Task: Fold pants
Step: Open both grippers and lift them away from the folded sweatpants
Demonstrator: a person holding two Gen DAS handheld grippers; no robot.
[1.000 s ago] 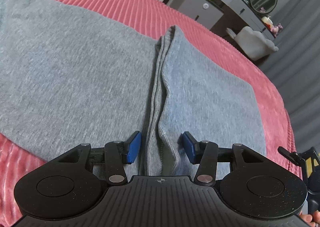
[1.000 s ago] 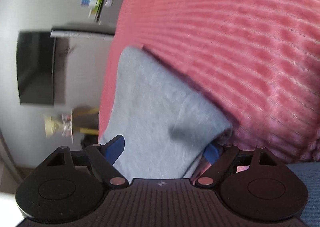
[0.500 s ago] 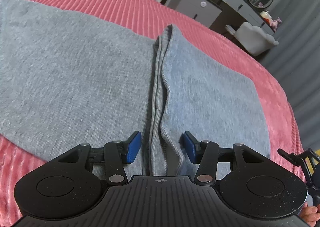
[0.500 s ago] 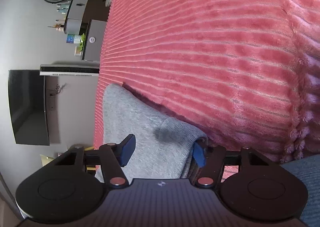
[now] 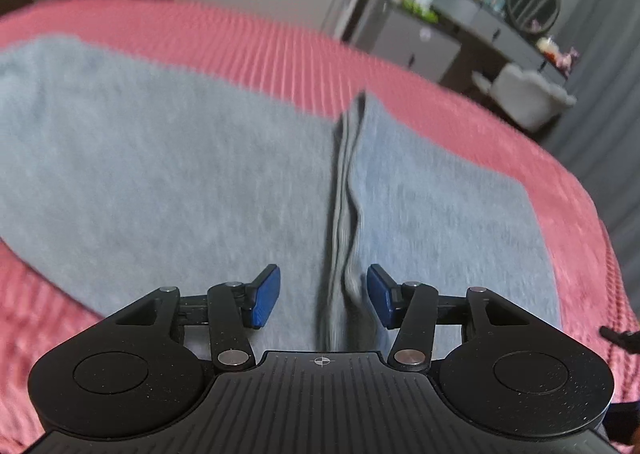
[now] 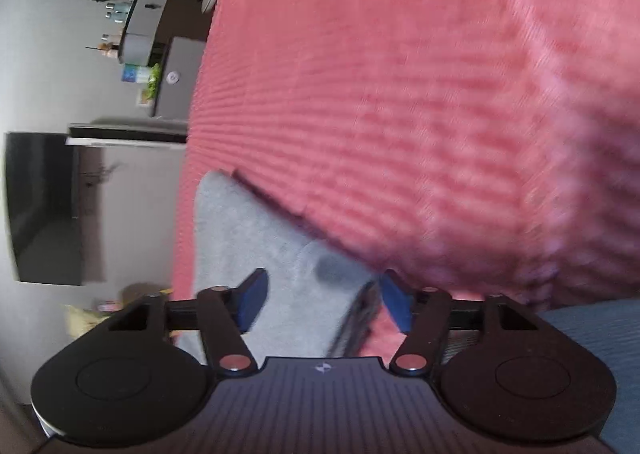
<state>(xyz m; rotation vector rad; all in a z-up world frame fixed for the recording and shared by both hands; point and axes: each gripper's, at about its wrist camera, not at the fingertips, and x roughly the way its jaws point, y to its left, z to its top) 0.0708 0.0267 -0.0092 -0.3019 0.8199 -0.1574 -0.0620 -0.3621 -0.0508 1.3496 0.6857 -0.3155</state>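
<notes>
The grey pants [image 5: 168, 174] lie spread flat on the pink ribbed bedspread [image 5: 248, 38], and a fold already shows: ahead of the left gripper [image 5: 323, 296] a doubled edge [image 5: 344, 190] runs straight away from the fingers, with a broad panel to its left and a narrower panel [image 5: 440, 214] laid to its right. The left gripper is released, its blue pads spread wide on either side of that doubled edge, with cloth between them but nothing pinched. Judging by this, at least one fold has been made and the garment is not yet a compact bundle, since the broad left panel reaches well out to the side.

In the right wrist view the right gripper [image 6: 324, 300] is rolled onto its side and is also released. A corner of the grey cloth [image 6: 256, 246] sits between its spread pads; the right pad is just beside the cloth's dark folded rim [image 6: 356, 318], though contact cannot be told through the blur. The bedspread fills the space beyond.

What seems left is to close both grippers on their edges and carry one more fold across, then smooth it
</notes>
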